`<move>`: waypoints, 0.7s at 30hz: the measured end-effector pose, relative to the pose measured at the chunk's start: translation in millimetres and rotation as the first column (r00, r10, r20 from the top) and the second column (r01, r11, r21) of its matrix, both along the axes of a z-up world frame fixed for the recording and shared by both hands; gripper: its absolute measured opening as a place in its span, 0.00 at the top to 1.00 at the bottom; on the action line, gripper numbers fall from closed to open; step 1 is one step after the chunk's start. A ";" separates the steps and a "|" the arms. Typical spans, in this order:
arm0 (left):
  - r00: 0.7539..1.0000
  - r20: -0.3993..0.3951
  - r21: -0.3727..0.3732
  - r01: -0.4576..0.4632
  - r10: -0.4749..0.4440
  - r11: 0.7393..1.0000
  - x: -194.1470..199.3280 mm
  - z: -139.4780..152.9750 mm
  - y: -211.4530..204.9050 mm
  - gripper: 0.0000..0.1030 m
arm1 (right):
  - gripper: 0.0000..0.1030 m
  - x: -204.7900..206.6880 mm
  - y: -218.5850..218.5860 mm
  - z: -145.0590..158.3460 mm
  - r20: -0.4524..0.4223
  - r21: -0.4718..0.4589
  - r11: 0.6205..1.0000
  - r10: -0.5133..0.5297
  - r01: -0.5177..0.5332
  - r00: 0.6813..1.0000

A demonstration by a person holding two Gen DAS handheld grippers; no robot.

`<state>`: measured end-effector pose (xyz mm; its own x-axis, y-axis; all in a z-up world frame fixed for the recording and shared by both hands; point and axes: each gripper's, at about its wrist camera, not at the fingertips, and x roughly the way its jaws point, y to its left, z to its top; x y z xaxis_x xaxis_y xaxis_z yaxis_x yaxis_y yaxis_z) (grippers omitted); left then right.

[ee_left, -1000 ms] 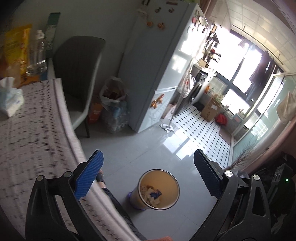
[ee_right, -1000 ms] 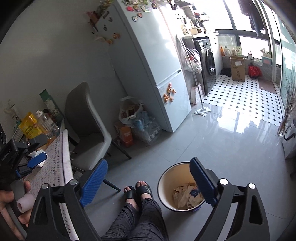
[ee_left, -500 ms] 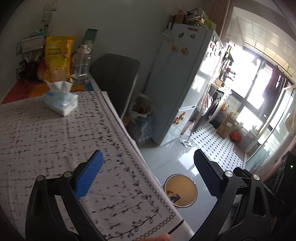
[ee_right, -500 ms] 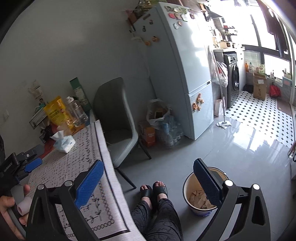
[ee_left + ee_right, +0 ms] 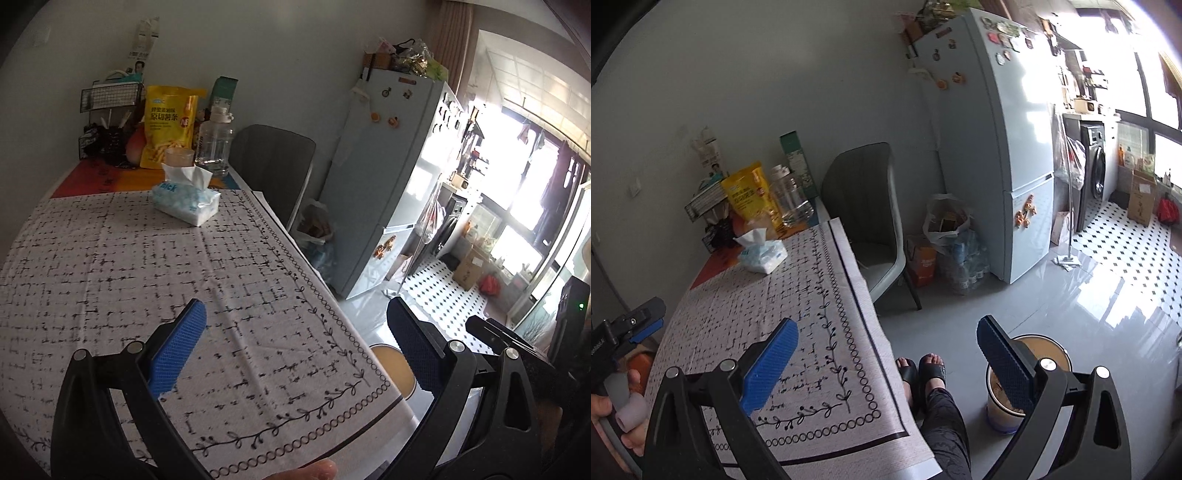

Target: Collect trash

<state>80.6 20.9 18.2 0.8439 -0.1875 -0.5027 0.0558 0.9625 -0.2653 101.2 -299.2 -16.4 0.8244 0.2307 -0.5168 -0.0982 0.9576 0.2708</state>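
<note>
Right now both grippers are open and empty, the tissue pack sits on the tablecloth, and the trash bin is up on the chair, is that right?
Not quite. The trash bin stands on the floor beside the person's feet, not on the chair; the right wrist view shows it. The rest holds: both grippers have open, empty jaws, and the tissue pack sits on the tablecloth.

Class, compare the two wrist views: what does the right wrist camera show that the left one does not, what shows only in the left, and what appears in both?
Only the right view shows the person's feet in black sandals, the hand holding the left gripper, and the washing machine. Only the left view shows the items on top of the fridge clearly. Both share the table, tissue pack, yellow snack bag, chair and bin. Both grippers are open and empty.
</note>
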 end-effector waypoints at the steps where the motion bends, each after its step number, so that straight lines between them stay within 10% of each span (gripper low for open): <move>1: 1.000 0.003 0.005 -0.005 0.005 1.000 -3.8 -0.1 1.8 0.06 | 0.08 -1.8 2.8 -0.3 -0.002 -0.001 1.000 0.010 -0.010 1.000; 21: 0.996 0.019 0.026 -0.092 0.091 0.995 -27.6 -4.2 26.2 0.06 | 0.08 -22.3 22.8 -5.2 0.003 -0.022 0.996 0.089 -0.089 0.996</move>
<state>53.0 47.1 14.1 0.8657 -0.0959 -0.4912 -0.0284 0.9705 -0.2394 78.9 -276.4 -21.6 0.8033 0.2924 -0.5188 -0.1848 0.9506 0.2496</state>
